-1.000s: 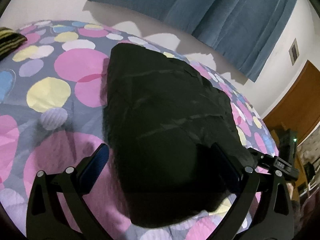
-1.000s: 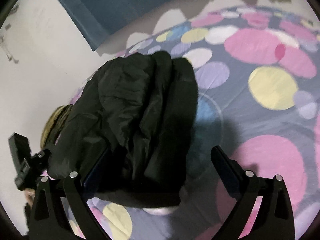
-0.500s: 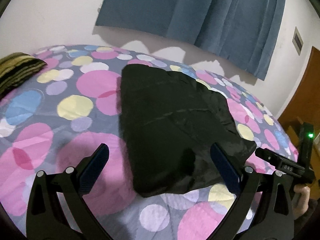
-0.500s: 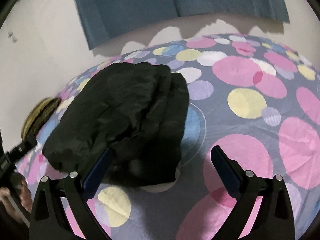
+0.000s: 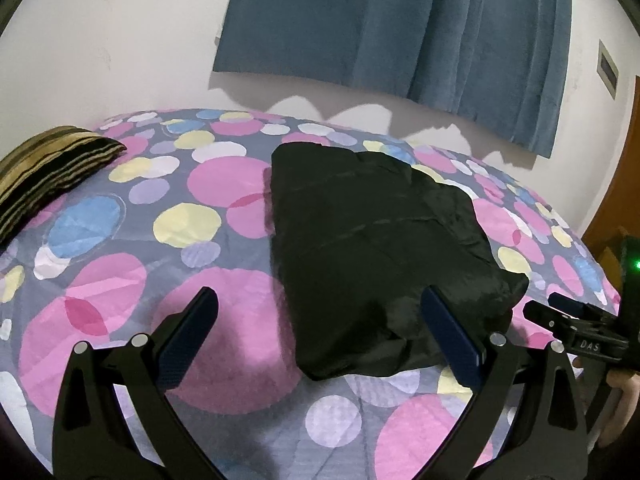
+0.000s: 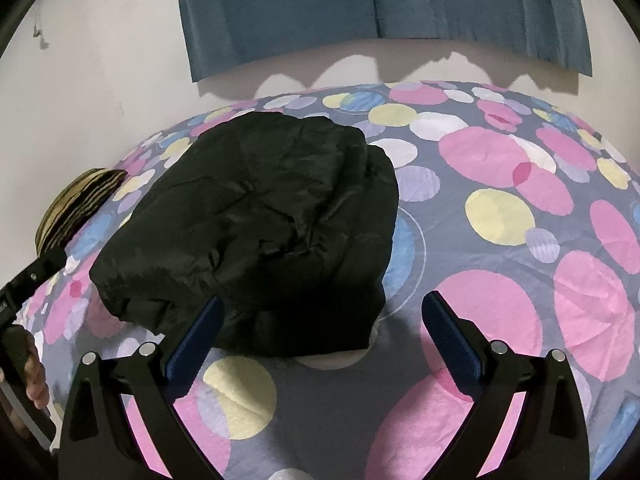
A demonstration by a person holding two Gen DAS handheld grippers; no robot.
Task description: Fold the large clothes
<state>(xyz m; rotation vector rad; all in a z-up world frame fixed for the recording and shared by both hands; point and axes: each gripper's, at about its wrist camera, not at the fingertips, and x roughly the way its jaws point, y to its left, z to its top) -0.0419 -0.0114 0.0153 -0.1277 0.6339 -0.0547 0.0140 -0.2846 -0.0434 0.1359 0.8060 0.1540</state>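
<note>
A black puffy garment [image 5: 376,248] lies folded into a compact bundle on the bed with the dotted sheet [image 5: 120,280]. It also shows in the right wrist view [image 6: 260,232]. My left gripper [image 5: 320,336] is open and empty, held above the sheet just short of the bundle's near edge. My right gripper [image 6: 320,332] is open and empty, held near the bundle's near right corner. The right gripper's body [image 5: 588,336] shows at the right edge of the left wrist view.
A striped brown and black pillow [image 5: 48,168] lies at the bed's far left, also seen in the right wrist view [image 6: 76,204]. A blue curtain [image 5: 400,32] hangs on the white wall behind. A wooden door [image 5: 616,200] stands at right.
Both grippers have pulled back and up from the black bundle, which now lies free on the bed. Both stay open.
</note>
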